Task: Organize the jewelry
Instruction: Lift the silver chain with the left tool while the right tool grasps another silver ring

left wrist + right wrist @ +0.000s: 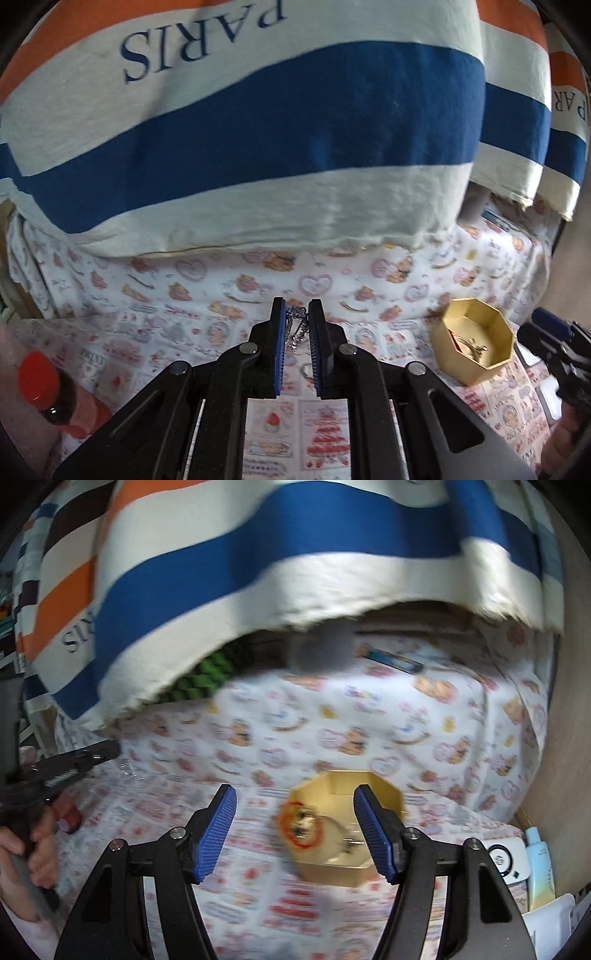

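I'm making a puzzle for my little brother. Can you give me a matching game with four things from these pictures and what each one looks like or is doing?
Things:
1. left gripper
2. right gripper
3. octagonal box
4. bottle cap

Descriptions:
A. red
B. gold, with jewelry inside
C. shut on a silver chain
D. open, holding nothing

Pairs: 1-C, 2-D, 3-B, 4-A

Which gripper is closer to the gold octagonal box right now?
Right. The right gripper, open, frames the gold octagonal box just ahead; the left gripper, shut on a chain, is off to its side.
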The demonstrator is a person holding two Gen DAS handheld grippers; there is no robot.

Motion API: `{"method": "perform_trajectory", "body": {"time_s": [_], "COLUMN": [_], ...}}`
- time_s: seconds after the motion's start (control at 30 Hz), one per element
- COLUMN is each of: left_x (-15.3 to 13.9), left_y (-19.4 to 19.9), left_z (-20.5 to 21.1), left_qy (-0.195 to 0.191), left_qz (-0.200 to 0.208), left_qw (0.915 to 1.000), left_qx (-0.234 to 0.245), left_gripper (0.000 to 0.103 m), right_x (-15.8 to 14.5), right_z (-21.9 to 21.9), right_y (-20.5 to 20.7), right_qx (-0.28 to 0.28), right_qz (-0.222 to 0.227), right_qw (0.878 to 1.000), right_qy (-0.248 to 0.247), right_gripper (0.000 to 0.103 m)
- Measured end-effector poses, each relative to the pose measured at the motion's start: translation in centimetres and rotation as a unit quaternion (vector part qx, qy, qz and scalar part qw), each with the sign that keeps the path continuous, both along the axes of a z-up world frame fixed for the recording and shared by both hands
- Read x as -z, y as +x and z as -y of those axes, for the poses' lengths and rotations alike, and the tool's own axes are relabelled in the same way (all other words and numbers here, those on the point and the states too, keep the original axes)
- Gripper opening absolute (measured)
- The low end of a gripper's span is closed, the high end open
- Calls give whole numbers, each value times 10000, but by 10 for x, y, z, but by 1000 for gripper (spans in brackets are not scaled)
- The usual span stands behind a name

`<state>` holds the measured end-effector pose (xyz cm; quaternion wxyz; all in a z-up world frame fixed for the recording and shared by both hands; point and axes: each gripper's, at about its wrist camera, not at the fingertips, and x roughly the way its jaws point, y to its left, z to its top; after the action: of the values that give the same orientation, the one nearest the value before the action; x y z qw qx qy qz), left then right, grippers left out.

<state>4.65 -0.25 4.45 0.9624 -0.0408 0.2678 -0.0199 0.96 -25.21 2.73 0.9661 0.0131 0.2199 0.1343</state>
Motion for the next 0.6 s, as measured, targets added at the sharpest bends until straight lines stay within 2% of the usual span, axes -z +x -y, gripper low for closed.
{"method": "perform_trajectory", "body": {"time_s": [0.1,0.23,0.4,0.6], "left_x": [-1,3,10,17], "left_y": [-1,3,9,14], "left_z": [-4,-15,-25,-41], "left_qy": [58,-187,-221,-328], "left_qz": [74,-39,-188,-291], "left_qw": [9998,9995,9986,9959], "left_qx": [-188,-258,-441,-786], "left_gripper": [11,11,11,11], "right_x": [-1,6,30,55], "right_z": [-26,-62,-98,-132], "right_y": [15,37,72,97], "right_qx": [-257,-352,-554,-685], "right_qz": [-408,-734,-1415,-1797], "right_qw": [9987,9967,9884,9812], "right_qy": [134,-46,-36,-188], "right_gripper": [68,68,68,61]}}
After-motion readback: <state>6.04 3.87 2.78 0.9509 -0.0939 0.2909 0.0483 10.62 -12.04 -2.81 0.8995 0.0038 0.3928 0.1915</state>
